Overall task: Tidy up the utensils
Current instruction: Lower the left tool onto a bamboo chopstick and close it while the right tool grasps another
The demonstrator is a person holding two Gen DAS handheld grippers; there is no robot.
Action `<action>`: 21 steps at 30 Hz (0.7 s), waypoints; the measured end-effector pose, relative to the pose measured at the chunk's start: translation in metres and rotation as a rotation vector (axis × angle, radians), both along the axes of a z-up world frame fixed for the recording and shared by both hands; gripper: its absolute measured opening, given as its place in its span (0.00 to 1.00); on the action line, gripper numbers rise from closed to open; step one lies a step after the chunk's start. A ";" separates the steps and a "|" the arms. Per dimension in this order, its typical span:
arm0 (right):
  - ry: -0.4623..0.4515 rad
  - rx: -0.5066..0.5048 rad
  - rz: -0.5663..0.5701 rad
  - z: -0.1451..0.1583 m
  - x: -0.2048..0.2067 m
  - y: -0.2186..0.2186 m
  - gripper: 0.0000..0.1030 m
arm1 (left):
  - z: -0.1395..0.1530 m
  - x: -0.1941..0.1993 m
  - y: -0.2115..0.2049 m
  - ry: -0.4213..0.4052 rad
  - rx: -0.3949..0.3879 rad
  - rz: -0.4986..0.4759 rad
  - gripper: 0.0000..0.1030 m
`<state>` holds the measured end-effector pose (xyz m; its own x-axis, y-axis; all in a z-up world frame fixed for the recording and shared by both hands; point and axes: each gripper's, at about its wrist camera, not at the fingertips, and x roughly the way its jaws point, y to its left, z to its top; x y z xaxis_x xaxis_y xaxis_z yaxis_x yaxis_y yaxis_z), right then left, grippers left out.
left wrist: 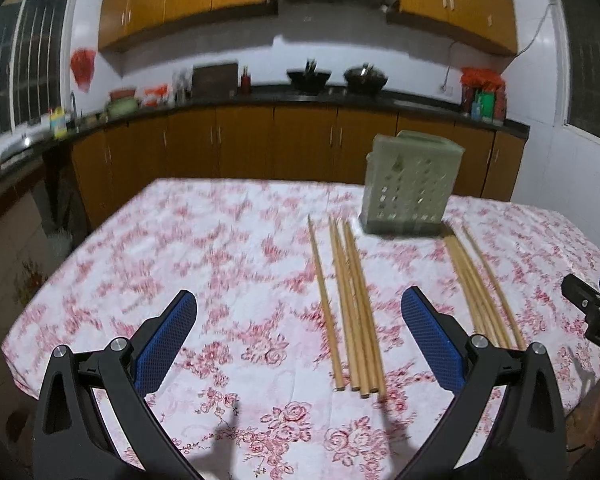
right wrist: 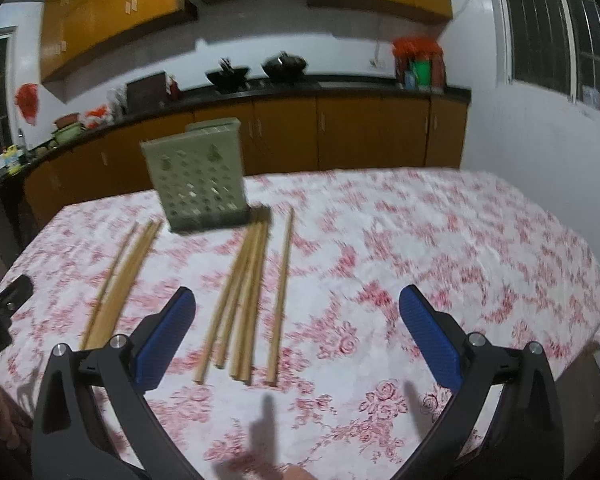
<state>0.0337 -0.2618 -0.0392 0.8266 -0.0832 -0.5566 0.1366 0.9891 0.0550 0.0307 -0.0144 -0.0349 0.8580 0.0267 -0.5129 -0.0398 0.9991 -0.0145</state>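
Both hand-held grippers, left (left wrist: 298, 336) and right (right wrist: 296, 336), gape empty; bamboo-coloured wooden chopsticks (left wrist: 352, 312) lie lengthwise ahead, pointing toward the surface's far edge.

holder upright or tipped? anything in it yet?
Upright: the holder stands on its base on the table. No chopsticks stick out of its top; all visible chopsticks lie flat on the cloth. Its inside cannot be seen.

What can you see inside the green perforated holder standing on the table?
Nothing sticks out above the green holder, and every chopstick in view lies on the tablecloth. Its interior is hidden by its walls, and blur obscures the holes.
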 end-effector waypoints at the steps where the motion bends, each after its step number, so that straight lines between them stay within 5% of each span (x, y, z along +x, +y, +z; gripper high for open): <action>1: 0.026 0.015 -0.005 -0.005 0.007 -0.005 0.96 | -0.003 0.005 0.003 0.022 -0.004 0.007 0.98; 4: 0.100 0.065 -0.008 -0.017 0.026 -0.014 0.78 | -0.011 0.021 0.009 0.076 0.005 0.026 0.92; 9: 0.208 0.136 0.002 -0.035 0.057 -0.022 0.46 | -0.024 0.046 0.009 0.169 0.000 0.012 0.66; 21: 0.313 0.099 0.066 -0.060 0.095 -0.003 0.26 | -0.044 0.078 -0.005 0.288 -0.056 -0.089 0.32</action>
<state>0.1291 -0.2651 -0.0990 0.6163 0.0317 -0.7868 0.0979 0.9884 0.1165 0.1086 -0.0190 -0.0791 0.6744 -0.0771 -0.7343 0.0371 0.9968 -0.0706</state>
